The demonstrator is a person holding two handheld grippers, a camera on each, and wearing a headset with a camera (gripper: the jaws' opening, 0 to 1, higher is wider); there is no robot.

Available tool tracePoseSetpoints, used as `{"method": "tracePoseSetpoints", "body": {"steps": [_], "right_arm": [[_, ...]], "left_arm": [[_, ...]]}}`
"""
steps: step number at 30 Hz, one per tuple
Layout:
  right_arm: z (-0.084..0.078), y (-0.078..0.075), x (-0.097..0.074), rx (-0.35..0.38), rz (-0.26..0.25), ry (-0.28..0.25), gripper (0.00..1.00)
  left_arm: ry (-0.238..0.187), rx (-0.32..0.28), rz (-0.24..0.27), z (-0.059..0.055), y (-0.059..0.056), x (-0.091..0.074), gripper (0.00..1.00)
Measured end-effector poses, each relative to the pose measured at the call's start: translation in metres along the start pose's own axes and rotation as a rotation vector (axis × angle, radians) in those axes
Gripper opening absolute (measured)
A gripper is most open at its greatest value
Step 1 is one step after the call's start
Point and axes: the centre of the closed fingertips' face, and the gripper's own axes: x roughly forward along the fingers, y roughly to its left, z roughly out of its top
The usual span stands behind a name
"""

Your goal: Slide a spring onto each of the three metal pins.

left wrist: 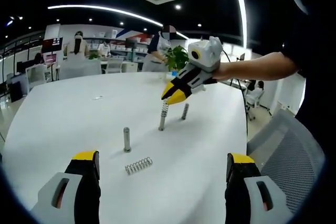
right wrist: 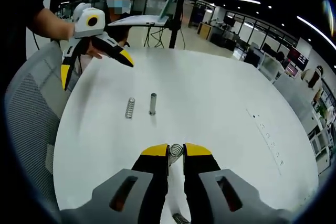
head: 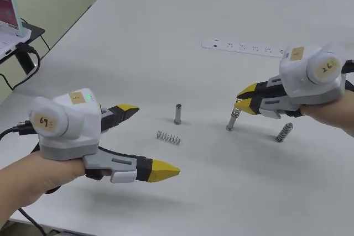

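In the head view, my left tool is spread wide over the tabletop. The loose spring lies flat near its tips, just beside the upright bare pin. My right tool pinches the held spring, which sits atop the middle pin. A third spring stands tilted nearby.

In the left gripper view, my jaws stand far apart, with the loose spring on the tabletop ahead.

In the right gripper view, my jaws are narrow, clamped on the held spring.
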Motion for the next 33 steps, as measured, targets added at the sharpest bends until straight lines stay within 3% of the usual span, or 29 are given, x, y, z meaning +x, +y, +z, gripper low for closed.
{"method": "tracePoseSetpoints", "body": {"steps": [20, 30, 33], "right_arm": [[-0.03, 0.012, 0.023, 0.036, 0.025, 0.091, 0.08], [-0.028, 0.009, 0.022, 0.077, 0.008, 0.08, 0.1], [-0.022, 0.005, 0.018, 0.098, -0.019, 0.041, 0.14]], "left_arm": [[-0.005, -0.007, 0.002, 0.002, 0.0, 0.0, 0.97], [-0.007, -0.007, 0.002, 0.003, -0.001, -0.001, 0.97], [-0.01, -0.004, 0.002, 0.005, -0.002, -0.001, 0.97]]}}
